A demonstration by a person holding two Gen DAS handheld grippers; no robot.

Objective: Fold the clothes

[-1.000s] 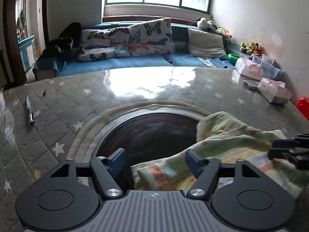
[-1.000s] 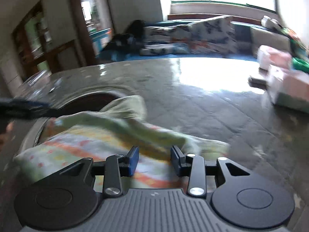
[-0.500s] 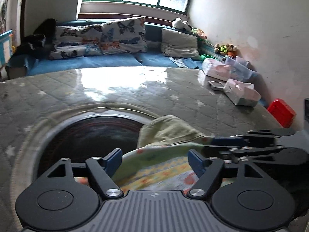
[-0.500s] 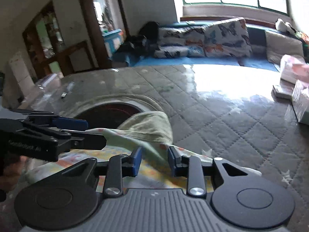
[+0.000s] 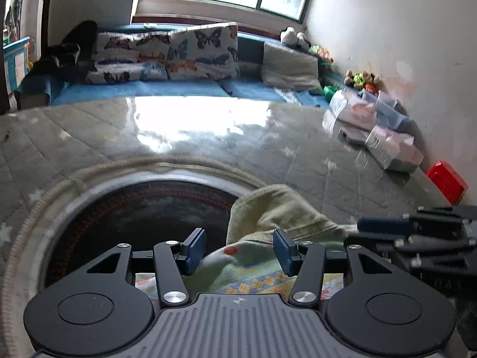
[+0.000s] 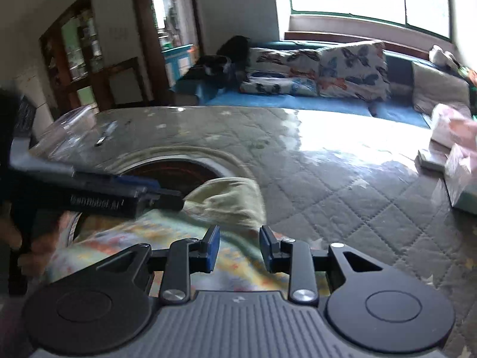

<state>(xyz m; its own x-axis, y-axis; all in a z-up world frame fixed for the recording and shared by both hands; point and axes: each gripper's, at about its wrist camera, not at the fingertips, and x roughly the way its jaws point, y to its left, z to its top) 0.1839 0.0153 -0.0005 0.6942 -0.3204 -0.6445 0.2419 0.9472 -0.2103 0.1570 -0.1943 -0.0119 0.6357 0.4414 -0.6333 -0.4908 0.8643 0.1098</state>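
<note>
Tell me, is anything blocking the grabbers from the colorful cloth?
Nothing visible is. The patterned cloth already lies between the fingers of the left gripper, whose jaws have just been closing, and of the right gripper. No pad clearly presses it yet.

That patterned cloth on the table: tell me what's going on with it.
A person is working on a patterned garment with two handheld grippers, on a quilted table cover beside a dark round opening. The left gripper has just been closing its fingers around a bunched edge of the cloth, though they do not yet clearly pinch it. The right gripper has cloth between its narrow-set fingers too; whether it grips is unclear. The garment is crumpled, not folded.
</note>
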